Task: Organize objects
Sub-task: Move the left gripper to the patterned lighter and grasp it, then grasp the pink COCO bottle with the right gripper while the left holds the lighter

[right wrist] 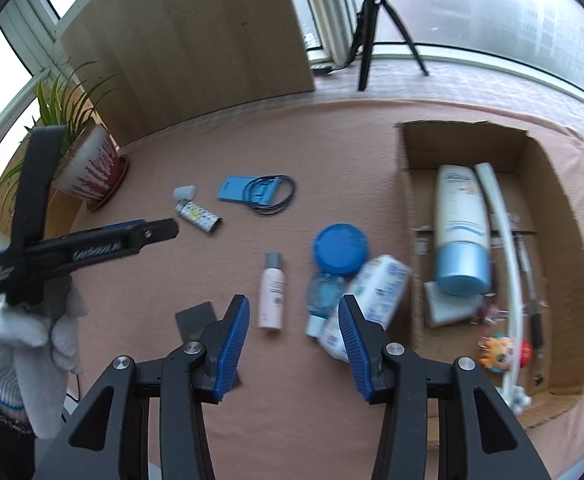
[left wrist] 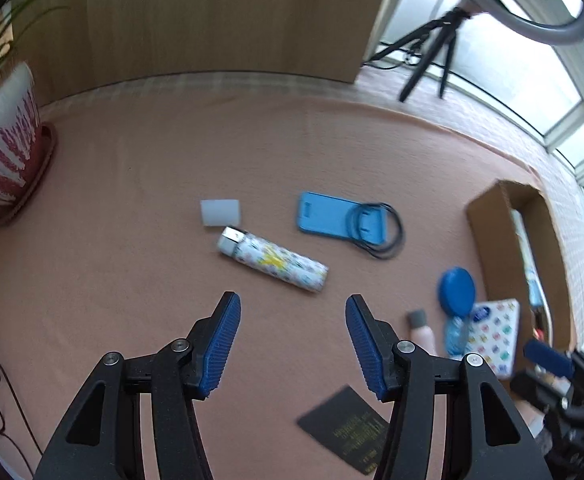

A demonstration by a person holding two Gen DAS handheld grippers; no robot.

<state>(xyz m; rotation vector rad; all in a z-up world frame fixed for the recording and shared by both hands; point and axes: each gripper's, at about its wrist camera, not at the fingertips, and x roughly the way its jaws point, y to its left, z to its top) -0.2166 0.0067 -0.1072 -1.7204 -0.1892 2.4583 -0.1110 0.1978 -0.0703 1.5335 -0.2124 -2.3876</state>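
Left wrist view: the left gripper hovers with fingers released and empty above the pink worktop, the patterned tube just beyond.

Right wrist view: the right gripper is spread, empty, near the pink bottle; the cardboard box lies right.

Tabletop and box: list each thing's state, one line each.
left gripper: open, empty.
right gripper: open, empty.
cardboard box: open, partly filled.
patterned tube: lying flat, cap off.
white cap: loose beside the tube.
pink bottle: lying flat, capped.
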